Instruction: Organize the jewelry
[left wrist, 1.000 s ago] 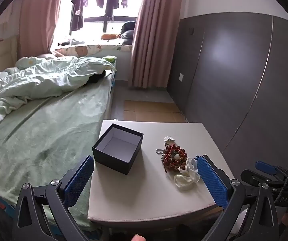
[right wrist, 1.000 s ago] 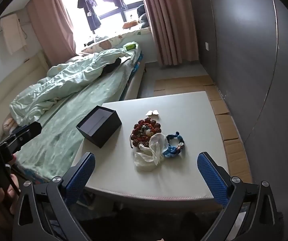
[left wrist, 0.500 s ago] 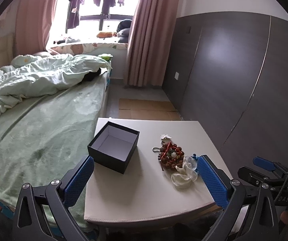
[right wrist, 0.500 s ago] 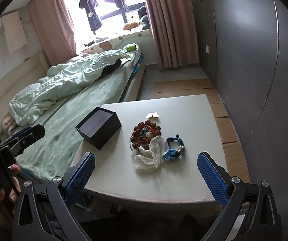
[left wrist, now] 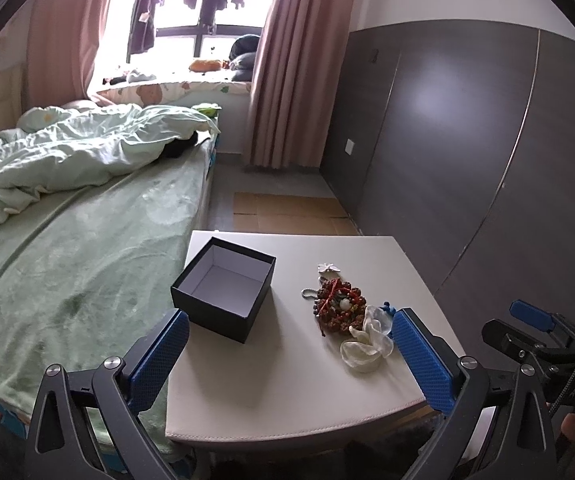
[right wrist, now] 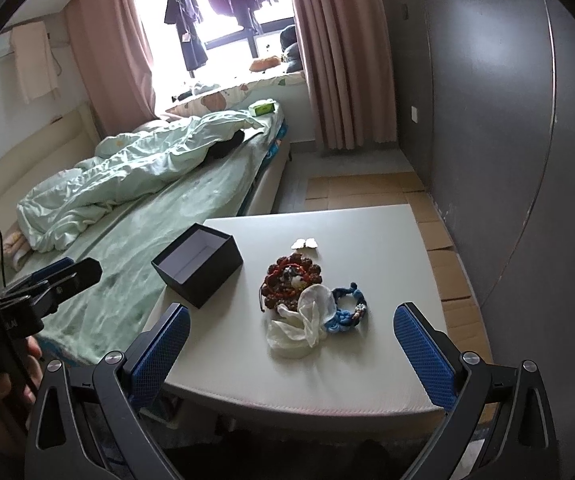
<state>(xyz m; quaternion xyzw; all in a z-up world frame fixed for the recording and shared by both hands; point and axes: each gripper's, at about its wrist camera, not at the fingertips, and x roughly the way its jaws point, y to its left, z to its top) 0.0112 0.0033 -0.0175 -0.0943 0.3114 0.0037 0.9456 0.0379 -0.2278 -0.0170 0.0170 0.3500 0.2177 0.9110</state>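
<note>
An open dark box [left wrist: 225, 294] [right wrist: 198, 265] with a pale inside sits empty on the left part of a white table [left wrist: 295, 380] [right wrist: 367, 368]. Right of it lies a heap of jewelry: a red-brown bead bracelet [left wrist: 339, 306] [right wrist: 293, 280], a white pouch [left wrist: 365, 346] [right wrist: 299, 328], a blue braided bracelet [right wrist: 347, 310] and a small white butterfly piece [left wrist: 328, 267] [right wrist: 306, 243]. My left gripper [left wrist: 287, 356] hangs open in front of the table's near edge. My right gripper [right wrist: 291, 354] is open too, nothing between its fingers, short of the heap.
A bed with a green sheet and rumpled quilt [left wrist: 67, 208] [right wrist: 135, 184] runs along the table's left side. A dark wardrobe wall [left wrist: 467, 140] stands to the right. Cardboard sheets [right wrist: 443, 240] cover the floor beyond the table. Curtains and a window lie at the back.
Both wrist views have shifted slightly, the left one drifting a little left and back. The box and the jewelry have not moved, and both grippers stay open.
</note>
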